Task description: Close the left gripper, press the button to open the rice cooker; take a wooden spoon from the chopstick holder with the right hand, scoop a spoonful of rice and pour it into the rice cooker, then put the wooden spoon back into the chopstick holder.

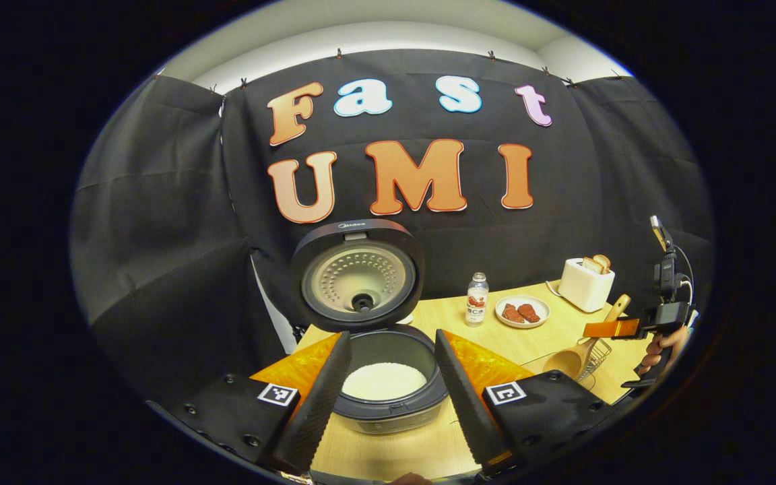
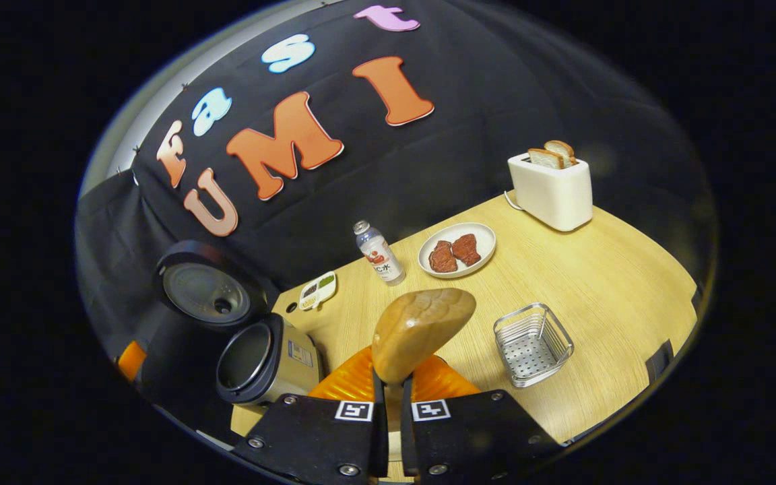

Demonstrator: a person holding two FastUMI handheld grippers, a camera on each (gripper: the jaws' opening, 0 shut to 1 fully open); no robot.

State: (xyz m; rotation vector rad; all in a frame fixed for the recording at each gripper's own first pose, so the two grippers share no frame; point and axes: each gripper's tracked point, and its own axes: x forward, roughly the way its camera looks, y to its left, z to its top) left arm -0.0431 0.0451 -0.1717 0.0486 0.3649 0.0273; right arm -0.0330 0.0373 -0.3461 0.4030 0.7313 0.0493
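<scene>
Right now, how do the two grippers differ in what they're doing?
The left gripper is open, its fingers spread wide with nothing between them, while the right gripper is shut on the wooden spoon. The left gripper points at the open rice cooker, while the right gripper sits over the table near the wire chopstick holder. Both hang above the same wooden table.

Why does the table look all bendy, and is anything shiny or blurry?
In the right gripper view the fisheye lens bends the table edge into a curve and tilts the toaster; the wooden spoon, held close in the right hand-held gripper, shows a soft shine. In the left gripper view the rice cooker is sharp, and its lid glints a little.
</scene>
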